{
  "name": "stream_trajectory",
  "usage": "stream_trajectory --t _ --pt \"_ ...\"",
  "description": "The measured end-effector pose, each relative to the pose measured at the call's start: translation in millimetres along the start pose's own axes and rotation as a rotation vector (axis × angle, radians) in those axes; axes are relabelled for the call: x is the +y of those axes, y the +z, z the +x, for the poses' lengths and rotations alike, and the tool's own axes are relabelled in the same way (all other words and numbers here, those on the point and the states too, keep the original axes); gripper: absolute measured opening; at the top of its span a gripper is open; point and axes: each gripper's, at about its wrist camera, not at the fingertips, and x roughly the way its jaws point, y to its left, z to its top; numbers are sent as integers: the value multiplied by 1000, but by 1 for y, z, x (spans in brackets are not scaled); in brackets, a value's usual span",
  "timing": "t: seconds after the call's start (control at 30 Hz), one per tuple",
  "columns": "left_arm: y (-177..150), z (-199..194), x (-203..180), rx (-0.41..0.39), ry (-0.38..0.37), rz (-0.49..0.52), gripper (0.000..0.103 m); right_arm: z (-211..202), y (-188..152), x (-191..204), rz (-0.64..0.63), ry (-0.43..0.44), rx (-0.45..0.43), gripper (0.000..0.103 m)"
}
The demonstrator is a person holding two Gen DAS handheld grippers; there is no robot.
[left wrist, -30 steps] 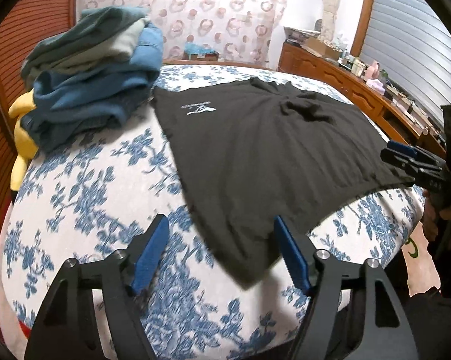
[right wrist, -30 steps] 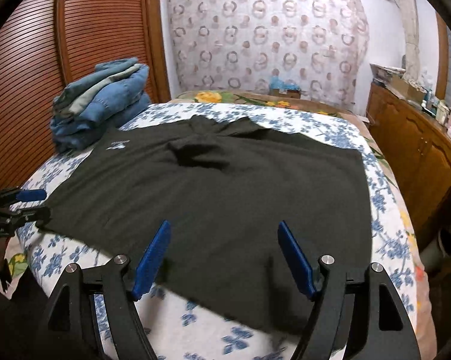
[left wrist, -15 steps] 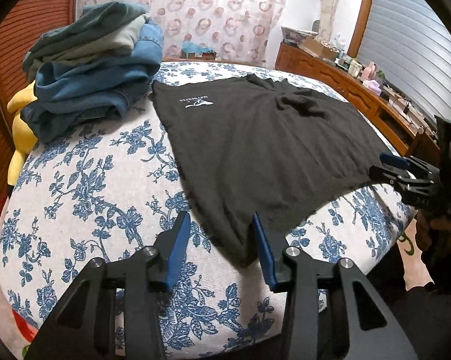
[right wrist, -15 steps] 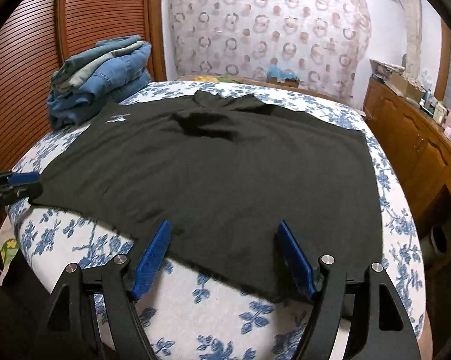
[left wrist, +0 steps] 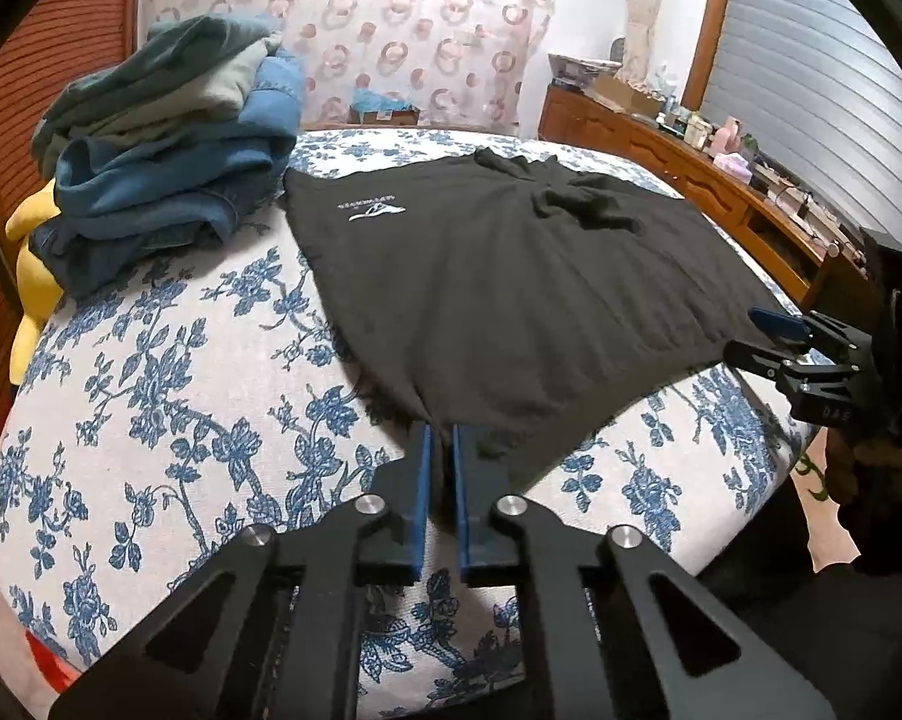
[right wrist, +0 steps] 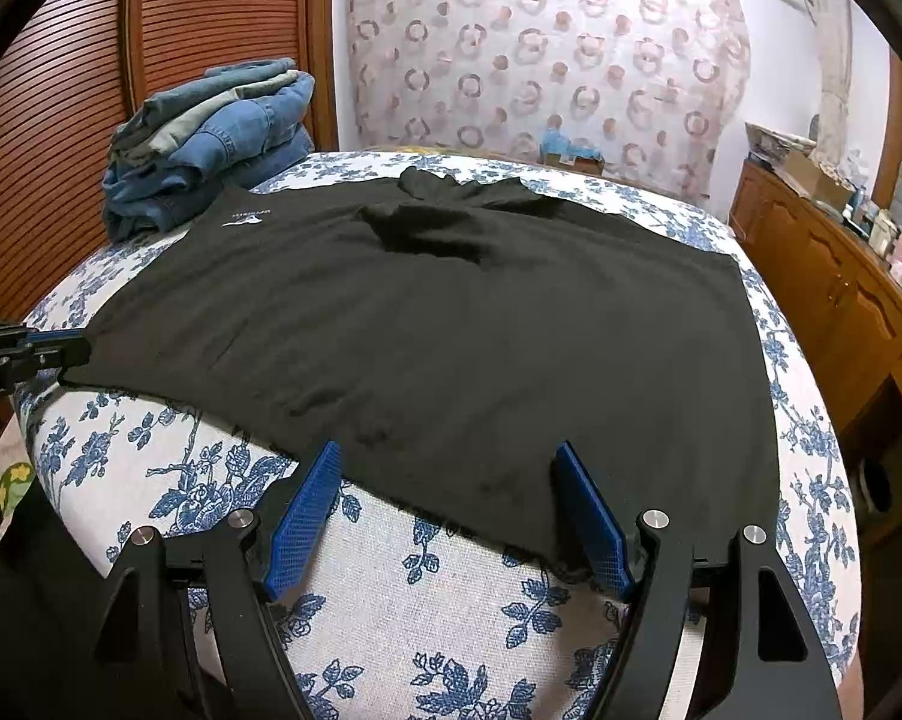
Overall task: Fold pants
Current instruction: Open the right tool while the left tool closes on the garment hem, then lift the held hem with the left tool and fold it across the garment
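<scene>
Black pants (left wrist: 511, 276) lie spread flat on a bed with a blue floral sheet (left wrist: 151, 372); they also show in the right wrist view (right wrist: 451, 324). My left gripper (left wrist: 442, 438) is shut on the near corner of the pants' hem. My right gripper (right wrist: 448, 468) is open, its blue fingers astride the near hem at the other corner. Each gripper shows at the edge of the other's view: the right gripper (left wrist: 781, 336) and the left gripper (right wrist: 61, 348).
A pile of folded jeans (left wrist: 169, 162) sits at the bed's far left, with a yellow item (left wrist: 31, 276) beside it. A wooden dresser (right wrist: 841, 300) with clutter runs along the right. A wooden slatted door (right wrist: 61, 90) stands left.
My left gripper has closed from wide open onto the pants' corner. My right gripper has moved lower toward the hem and stays open.
</scene>
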Motion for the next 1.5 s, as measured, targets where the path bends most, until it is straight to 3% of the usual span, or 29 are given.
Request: stream_trajectory --t 0.4,0.7,1.1,1.27,1.43,1.5 --pt "34 -6 -18 -48 -55 47 4 -5 -3 -9 24 5 -8 76" --pt "71 -8 -57 -100 -97 147 4 -17 -5 -21 62 -10 -48 76" --pt "120 -5 -125 -160 -215 253 4 -32 -10 -31 81 -19 -74 76" --pt "131 -9 -141 -187 -211 281 4 -35 -14 -31 90 -23 -85 76" --pt "128 -5 -139 -164 -197 274 4 -35 -16 -27 93 -23 -91 76" --pt "128 0 -134 -162 -139 251 15 -36 -17 -29 93 -21 -92 76"
